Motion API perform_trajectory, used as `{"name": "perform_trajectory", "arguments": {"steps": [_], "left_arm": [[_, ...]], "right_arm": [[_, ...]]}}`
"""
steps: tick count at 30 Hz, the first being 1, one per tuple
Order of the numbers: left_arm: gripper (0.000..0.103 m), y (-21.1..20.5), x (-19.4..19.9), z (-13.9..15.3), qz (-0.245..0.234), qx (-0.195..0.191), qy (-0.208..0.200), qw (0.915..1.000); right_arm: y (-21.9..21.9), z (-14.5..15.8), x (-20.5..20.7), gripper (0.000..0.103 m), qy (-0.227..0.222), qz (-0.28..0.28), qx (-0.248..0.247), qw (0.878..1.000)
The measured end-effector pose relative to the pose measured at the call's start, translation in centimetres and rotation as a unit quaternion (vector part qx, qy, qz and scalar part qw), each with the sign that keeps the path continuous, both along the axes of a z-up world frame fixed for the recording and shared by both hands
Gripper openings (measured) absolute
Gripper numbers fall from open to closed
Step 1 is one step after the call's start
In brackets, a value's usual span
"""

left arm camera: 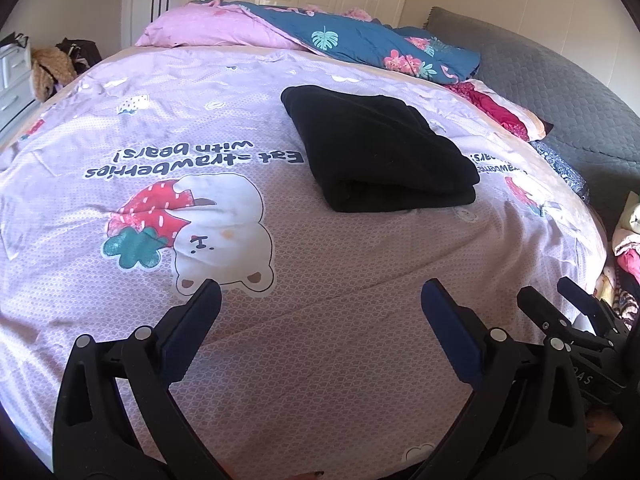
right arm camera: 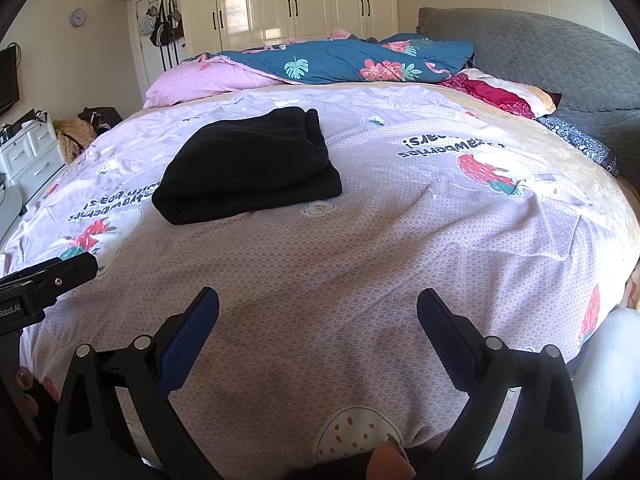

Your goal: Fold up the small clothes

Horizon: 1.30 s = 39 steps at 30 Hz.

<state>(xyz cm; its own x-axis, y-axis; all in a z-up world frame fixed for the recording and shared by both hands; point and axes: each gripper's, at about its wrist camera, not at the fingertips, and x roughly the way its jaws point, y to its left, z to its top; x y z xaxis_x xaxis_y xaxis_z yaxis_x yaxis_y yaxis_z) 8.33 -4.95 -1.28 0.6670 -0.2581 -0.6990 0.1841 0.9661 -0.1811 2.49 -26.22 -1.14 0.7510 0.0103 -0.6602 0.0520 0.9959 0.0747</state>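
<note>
- The left gripper [left arm camera: 320, 300] hangs above the near part of the bed, its two blue-padded fingers [left arm camera: 192, 320] spread wide with nothing between them
- The right gripper [right arm camera: 318, 308] is likewise spread wide and holds nothing, above the same pale lilac bedcover [right arm camera: 360, 240]
- In the left wrist view the right gripper's black frame shows at the right edge, just beside the left one; in the right wrist view a black part of the left tool [right arm camera: 48, 280] juts in from the left edge
- A folded black garment [left arm camera: 376, 148] lies flat on the bedcover, well apart from both grippers, toward the middle of the bed; it is stacked in thick layers, with the rounded fold edges facing the cameras
- The bedcover is printed with a bear and strawberry [left arm camera: 188, 224] and the words "Eat strawberries with bears!", just left of the garment in the left wrist view
- At the far end of the bed lie a pink pillow [right arm camera: 208, 80] and a teal floral quilt [right arm camera: 348, 60]; a grey quilted headboard [right arm camera: 540, 60] stands to the right
- Cream wardrobe doors [right arm camera: 304, 0] line the far wall
</note>
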Motion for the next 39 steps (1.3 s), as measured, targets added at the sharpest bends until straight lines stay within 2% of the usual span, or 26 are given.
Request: {"name": "perform_trajectory", "arguments": {"steps": [39], "left_arm": [[0.094,-0.31,0.01,-0.12,0.009,0.027,0.003,0.9996]], "right_arm": [[-0.18,0.37,-0.15,0.099,-0.002,-0.003,-0.003,1.0]]}}
